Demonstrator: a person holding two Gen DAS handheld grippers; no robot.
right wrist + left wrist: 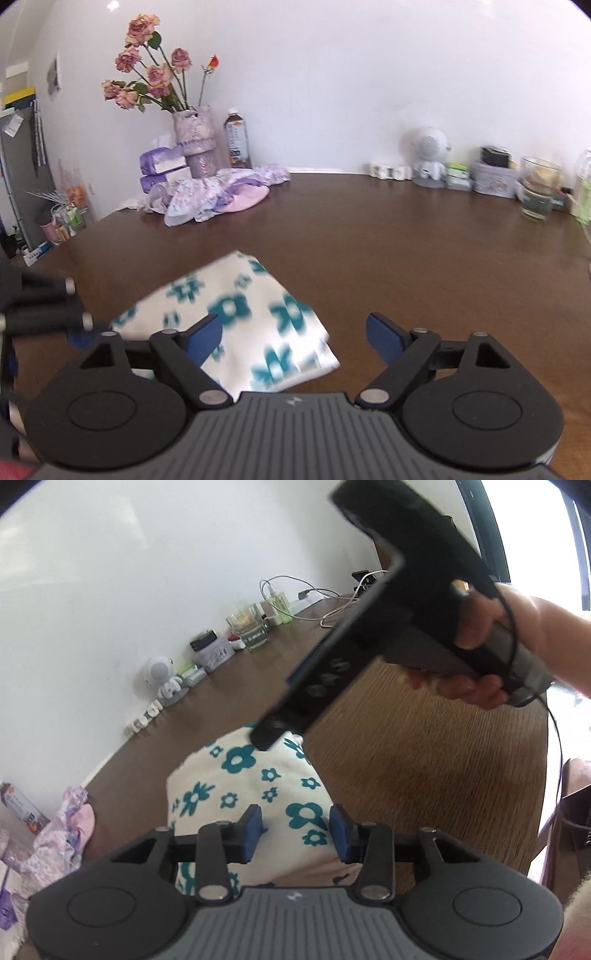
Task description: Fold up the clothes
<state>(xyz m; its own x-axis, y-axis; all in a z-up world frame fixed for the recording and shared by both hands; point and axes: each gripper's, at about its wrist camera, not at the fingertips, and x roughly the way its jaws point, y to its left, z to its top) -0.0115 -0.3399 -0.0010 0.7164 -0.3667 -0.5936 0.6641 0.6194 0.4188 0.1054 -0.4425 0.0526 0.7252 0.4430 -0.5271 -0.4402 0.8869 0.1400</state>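
Now the brown table (369, 236) is carrying a folded white cloth with teal flowers (236, 317) near its front edge. Both tools are hovering just above it: the right gripper (293, 332) is standing spread wide, the left gripper (295, 829) parted, neither pinching fabric.

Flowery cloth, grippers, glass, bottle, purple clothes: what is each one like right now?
Flowery cloth: folded, lying on the brown table.
Left gripper: open, empty, over the cloth.
Right gripper: open, empty.
Glass: upright.
Bottle: upright, capped.
Purple clothes: crumpled, unfolded.
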